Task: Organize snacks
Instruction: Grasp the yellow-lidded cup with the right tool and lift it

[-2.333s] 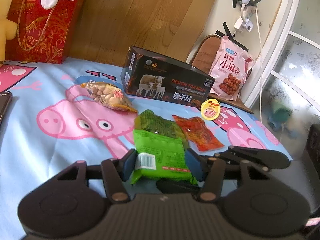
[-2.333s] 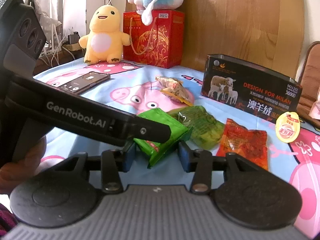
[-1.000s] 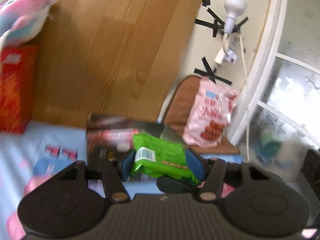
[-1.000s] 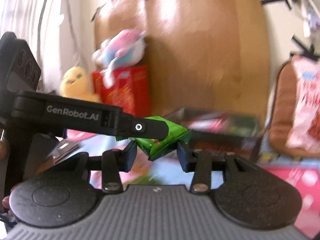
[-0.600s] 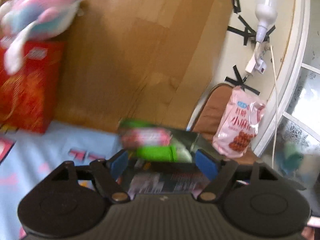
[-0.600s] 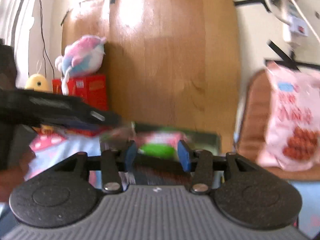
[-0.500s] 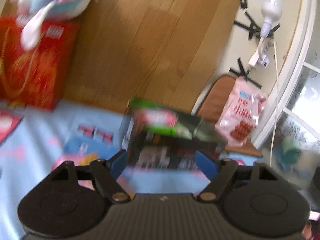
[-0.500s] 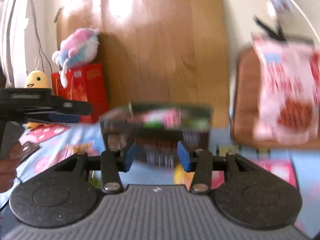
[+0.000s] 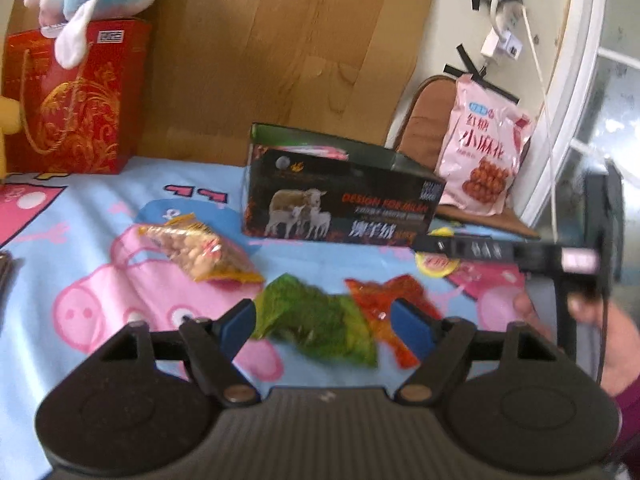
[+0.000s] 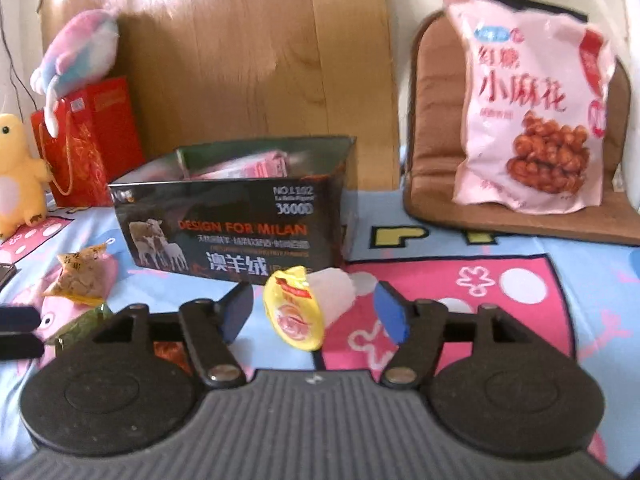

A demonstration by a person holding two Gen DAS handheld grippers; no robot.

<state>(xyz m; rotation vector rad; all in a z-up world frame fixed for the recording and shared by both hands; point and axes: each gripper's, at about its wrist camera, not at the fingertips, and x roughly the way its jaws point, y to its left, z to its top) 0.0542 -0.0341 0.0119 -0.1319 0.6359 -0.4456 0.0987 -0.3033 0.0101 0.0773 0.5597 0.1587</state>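
Yellow-lidded jelly cup (image 10: 306, 306) lies on its side between your right gripper's (image 10: 316, 314) just-widened, empty fingers; left gripper (image 9: 324, 322), also spread and empty, frames the green packet (image 9: 320, 326).

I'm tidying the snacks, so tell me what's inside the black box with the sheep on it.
A pink and white packet shows above the rim of the black box. The walls hide its lower part and anything beneath it.

Count: one black box (image 10: 224, 236); four loose snacks on the sheet (yellow packet (image 9: 200, 250), green packet (image 9: 320, 326), red packet (image 9: 384, 304), jelly cup (image 10: 308, 306)); one pink bag (image 10: 532, 120); two plush toys (image 10: 76, 56) (image 10: 16, 168).
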